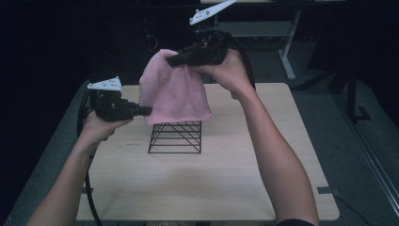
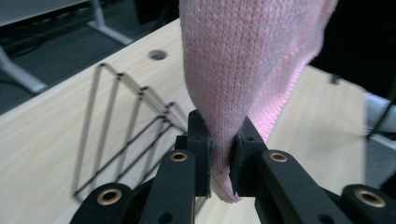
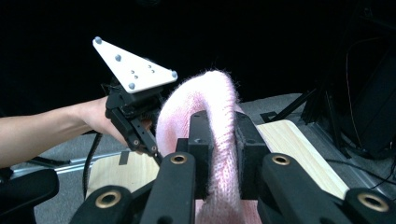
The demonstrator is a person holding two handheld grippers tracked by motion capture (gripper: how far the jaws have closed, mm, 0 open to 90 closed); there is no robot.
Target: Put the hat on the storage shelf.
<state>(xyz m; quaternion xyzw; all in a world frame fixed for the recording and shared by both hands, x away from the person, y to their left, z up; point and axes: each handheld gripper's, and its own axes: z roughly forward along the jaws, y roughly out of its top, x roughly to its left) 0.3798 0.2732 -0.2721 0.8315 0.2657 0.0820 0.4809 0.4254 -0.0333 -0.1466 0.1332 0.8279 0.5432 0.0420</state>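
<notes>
A pink knitted cloth (image 1: 174,92) hangs in the air over a black wire rack (image 1: 176,136) that stands on the wooden table (image 1: 235,169). My right gripper (image 1: 169,60) is shut on the cloth's top edge and holds it high. My left gripper (image 1: 149,110) is shut on the cloth's lower left edge, level with the rack's top. In the left gripper view the cloth (image 2: 243,56) is pinched between the jaws of the left gripper (image 2: 223,140), with the rack (image 2: 126,126) behind. In the right gripper view the cloth (image 3: 210,93) folds over between the jaws of the right gripper (image 3: 219,130).
The table has a round cable hole (image 2: 158,54) near its far edge. A desk frame with grey legs (image 1: 287,56) stands behind the table. Dark floor surrounds the table on both sides. Cables trail from both grippers.
</notes>
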